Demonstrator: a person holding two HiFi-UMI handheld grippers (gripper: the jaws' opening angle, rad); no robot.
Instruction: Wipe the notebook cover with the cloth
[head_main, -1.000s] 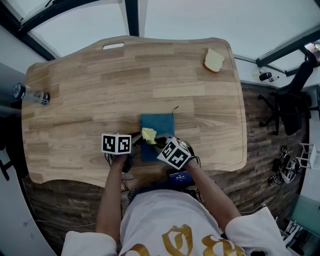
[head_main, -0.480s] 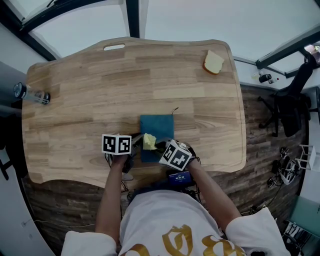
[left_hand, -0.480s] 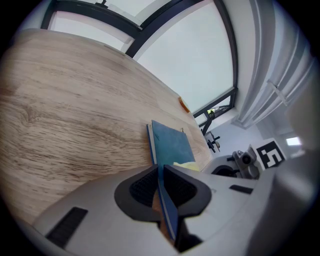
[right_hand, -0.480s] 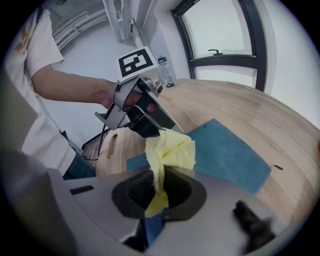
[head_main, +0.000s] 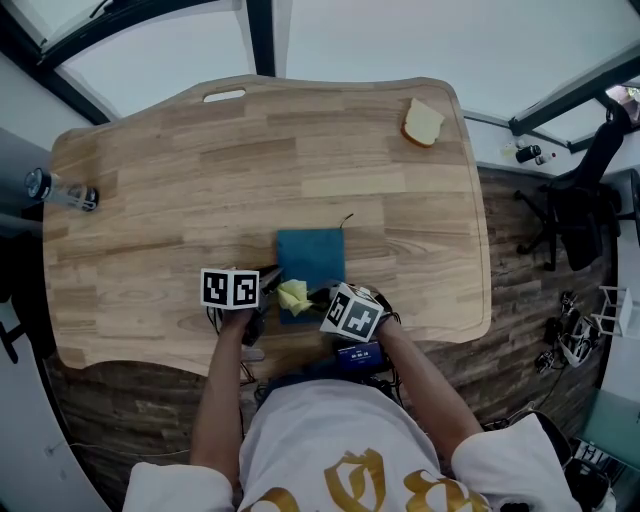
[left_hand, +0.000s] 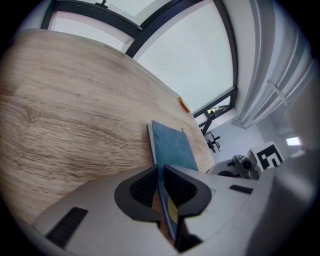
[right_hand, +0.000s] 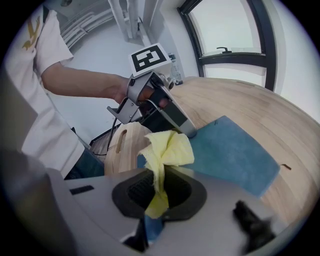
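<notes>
A blue notebook (head_main: 311, 258) lies flat on the wooden table (head_main: 180, 180), near its front edge. My left gripper (head_main: 266, 287) is shut on the notebook's near left edge; in the left gripper view the blue cover (left_hand: 173, 147) runs out from between the pads (left_hand: 141, 187). My right gripper (head_main: 308, 298) is shut on a crumpled yellow cloth (head_main: 293, 295). The cloth sits over the notebook's near left corner, right beside the left gripper's tips. In the right gripper view the cloth (right_hand: 167, 149) stands up out of the jaws, with the notebook (right_hand: 232, 156) and the left gripper (right_hand: 167, 114) behind it.
A slice of bread (head_main: 423, 122) lies at the table's far right corner. A bottle (head_main: 60, 188) lies on its side at the left edge. A handle slot (head_main: 224, 96) is cut near the far edge. An office chair (head_main: 575, 215) stands on the floor to the right.
The right gripper has drawn the yellow cloth back over the cover toward the notebook's near edge and the person. The left gripper has kept its hold on the notebook's edge.
</notes>
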